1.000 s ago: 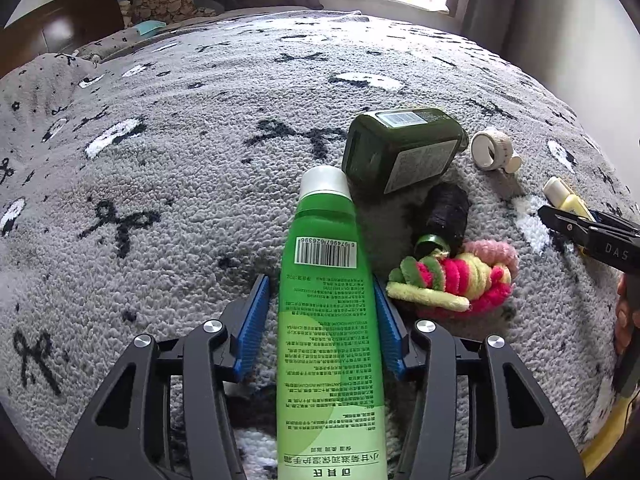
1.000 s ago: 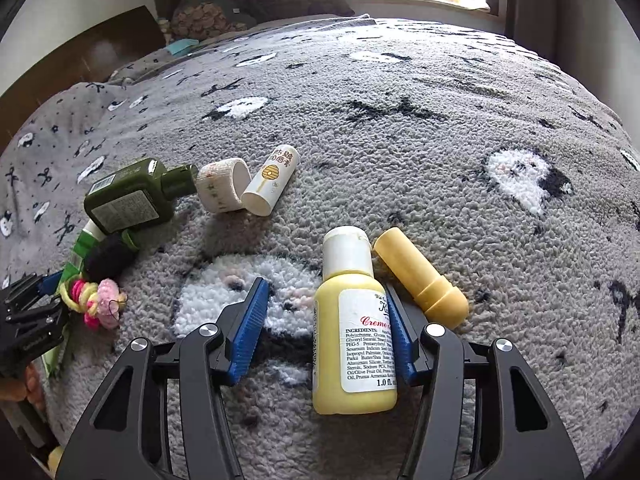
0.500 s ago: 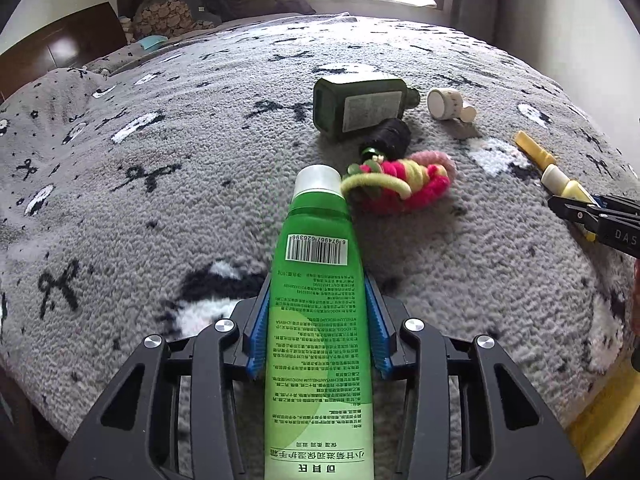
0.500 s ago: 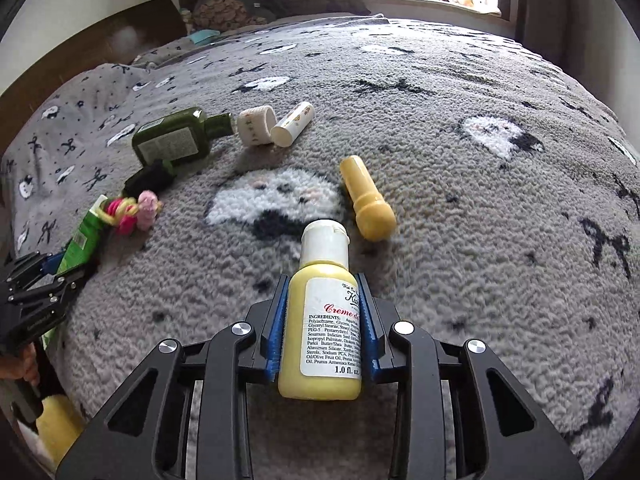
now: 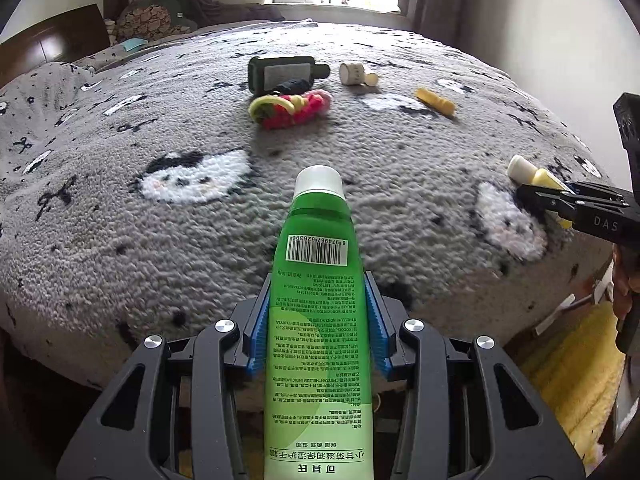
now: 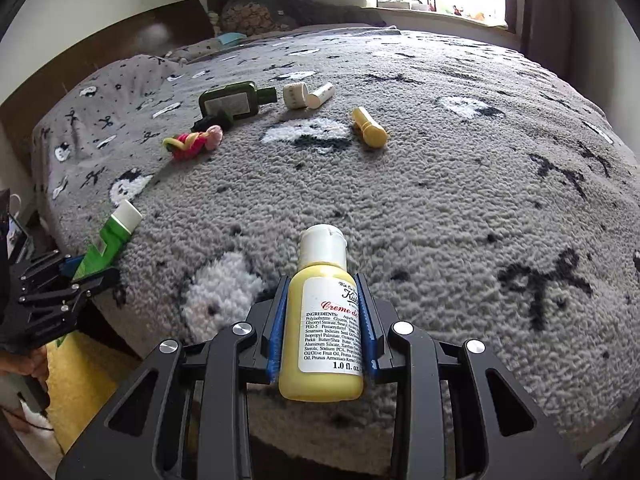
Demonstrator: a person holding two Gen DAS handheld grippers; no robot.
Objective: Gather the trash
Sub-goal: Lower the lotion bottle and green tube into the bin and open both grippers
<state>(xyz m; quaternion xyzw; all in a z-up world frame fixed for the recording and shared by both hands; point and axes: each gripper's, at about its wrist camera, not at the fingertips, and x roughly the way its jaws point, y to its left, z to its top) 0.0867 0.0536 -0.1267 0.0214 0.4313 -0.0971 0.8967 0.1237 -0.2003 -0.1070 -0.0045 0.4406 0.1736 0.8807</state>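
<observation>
My left gripper (image 5: pixel 318 320) is shut on a green tube (image 5: pixel 318 304) with a white cap, held above the near edge of the bed. My right gripper (image 6: pixel 323 320) is shut on a small yellow bottle (image 6: pixel 322 320) with a white cap, also lifted at the bed's edge. Each gripper shows in the other's view: the right one (image 5: pixel 560 200) with the yellow bottle at far right, the left one (image 6: pixel 80 276) with the green tube (image 6: pixel 112 236) at lower left. A dark green bottle (image 5: pixel 280 72), a yellow cylinder (image 5: pixel 434 101) and a white tube (image 6: pixel 320 95) lie on the blanket.
The bed has a grey fleece blanket (image 5: pixel 160 220) with black bows. A pink and yellow hair-tie bundle (image 5: pixel 292 110), a black roll (image 5: pixel 292 86) and a white tape ring (image 5: pixel 351 73) lie far out. A yellow surface (image 5: pixel 568 380) lies below the bed edge. Pillows (image 5: pixel 148 20) sit by the headboard.
Both grippers closed on their items, lifted them off the blanket and pulled back toward the bed's near edge. The remaining objects now look farther away.
</observation>
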